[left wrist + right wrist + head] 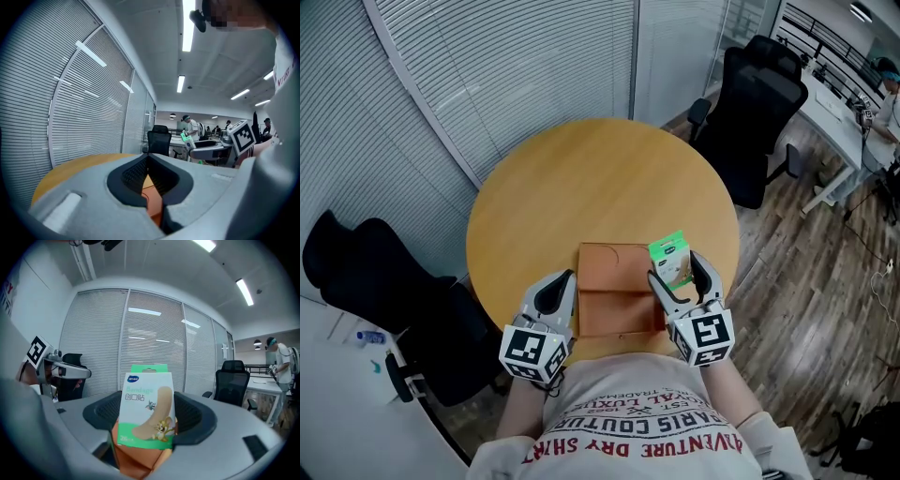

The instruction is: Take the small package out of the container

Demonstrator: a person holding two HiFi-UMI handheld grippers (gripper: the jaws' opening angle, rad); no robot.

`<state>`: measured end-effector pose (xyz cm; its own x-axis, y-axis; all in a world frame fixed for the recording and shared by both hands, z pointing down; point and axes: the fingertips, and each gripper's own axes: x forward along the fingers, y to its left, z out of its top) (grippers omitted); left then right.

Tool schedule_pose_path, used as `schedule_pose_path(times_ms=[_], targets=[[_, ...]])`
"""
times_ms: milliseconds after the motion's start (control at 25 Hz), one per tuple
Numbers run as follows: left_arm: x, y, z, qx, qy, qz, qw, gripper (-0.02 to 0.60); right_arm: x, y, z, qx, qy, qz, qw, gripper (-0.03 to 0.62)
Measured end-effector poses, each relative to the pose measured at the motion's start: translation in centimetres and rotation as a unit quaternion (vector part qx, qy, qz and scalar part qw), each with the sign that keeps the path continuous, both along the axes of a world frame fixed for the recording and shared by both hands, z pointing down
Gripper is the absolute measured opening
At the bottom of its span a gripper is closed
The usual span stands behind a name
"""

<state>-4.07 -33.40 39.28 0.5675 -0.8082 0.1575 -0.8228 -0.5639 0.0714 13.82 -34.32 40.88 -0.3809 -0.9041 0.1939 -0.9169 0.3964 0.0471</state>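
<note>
The small package (pixel 669 254), a green and white bandage box, is upright between the jaws of my right gripper (pixel 677 277), which is shut on it. It is held just above the right edge of the brown cardboard container (pixel 614 302). In the right gripper view the package (pixel 146 404) fills the gap between the pads, with the container (pixel 140 459) below it. My left gripper (pixel 570 279) sits at the container's left edge. Its jaws meet at the tips, and orange cardboard (pixel 154 199) shows between them.
The container lies on a round wooden table (pixel 581 178), near its front edge. A black office chair (pixel 755 103) stands at the back right, and another black chair (pixel 375 281) at the left. Slatted blinds (pixel 506 66) line the far wall.
</note>
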Motion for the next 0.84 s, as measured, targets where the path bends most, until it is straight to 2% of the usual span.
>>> schedule_pose_path(times_ms=[240, 840], targets=[[0.3, 0.7, 0.3, -0.007, 0.003, 0.002, 1.0000, 0.012, 0.5, 0.4, 1.0, -0.006, 0.010, 0.011, 1.000, 0.356], [0.1, 1.2, 0.0, -0.003, -0.004, -0.008, 1.0000, 0.012, 0.0, 0.5, -0.6, 0.007, -0.011, -0.003, 1.000, 0.356]])
